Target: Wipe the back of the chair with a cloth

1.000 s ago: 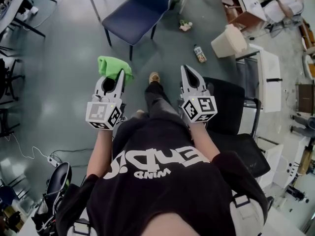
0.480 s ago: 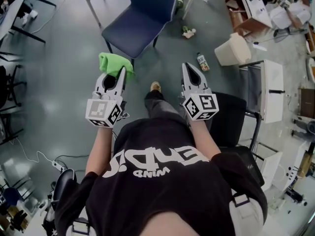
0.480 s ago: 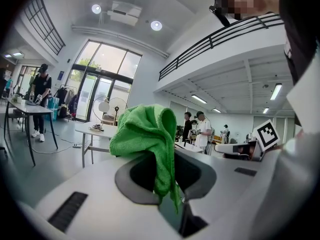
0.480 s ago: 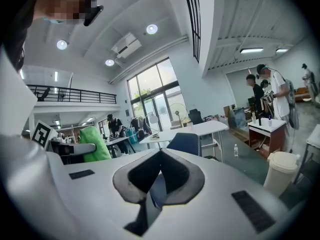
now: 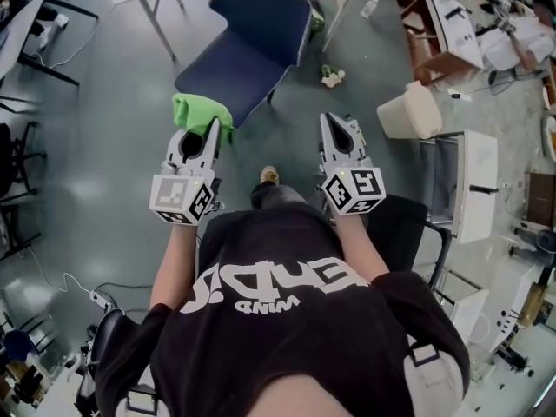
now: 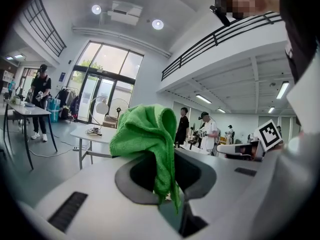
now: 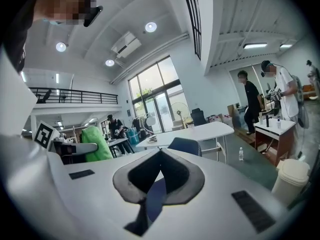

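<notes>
Cloth [image 5: 200, 111] held short of the chair [image 5: 252, 42] back.
Left gripper [image 5: 212, 133] fingers pinch it near the chair's front seat edge; right gripper [image 5: 340, 125] fingers pressed together, empty. Best reach over the seat and press it flat there.

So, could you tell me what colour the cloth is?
The cloth is bright green, clearest in the left gripper view.
</notes>
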